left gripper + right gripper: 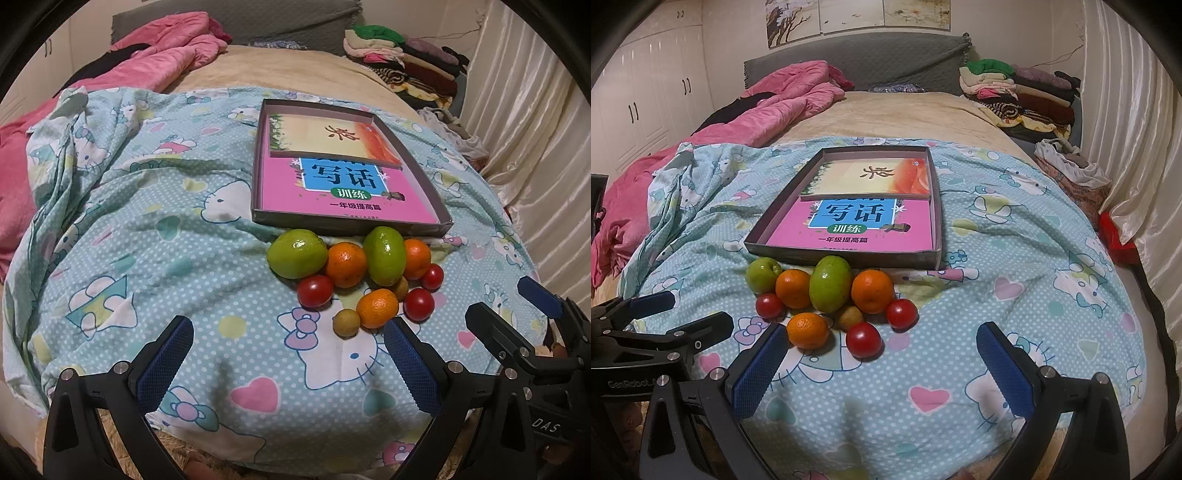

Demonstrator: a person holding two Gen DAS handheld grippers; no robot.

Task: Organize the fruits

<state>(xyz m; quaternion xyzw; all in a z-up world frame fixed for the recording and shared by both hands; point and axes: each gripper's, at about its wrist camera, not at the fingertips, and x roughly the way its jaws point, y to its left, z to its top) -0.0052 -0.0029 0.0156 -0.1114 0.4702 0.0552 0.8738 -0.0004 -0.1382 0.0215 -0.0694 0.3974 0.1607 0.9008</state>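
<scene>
A pile of fruit lies on the blue cartoon bedspread (166, 258) in front of a shallow cardboard box (432, 177): two green fruits (384, 254), three oranges (345, 264), three red tomatoes (314, 290) and two small brown fruits (346, 322). The same pile shows in the right wrist view, with a green fruit (830, 283), an orange (808, 329) and a tomato (863, 339). My left gripper (288, 354) is open and empty, just short of the pile. My right gripper (882, 362) is open and empty, near the tomato.
The box (938, 221) holds a pink book (849, 229) and a beige-orange card (875, 177). A pink quilt (768, 107) lies at the back left, folded clothes (1015, 96) at the back right, and curtains (1126, 129) on the right.
</scene>
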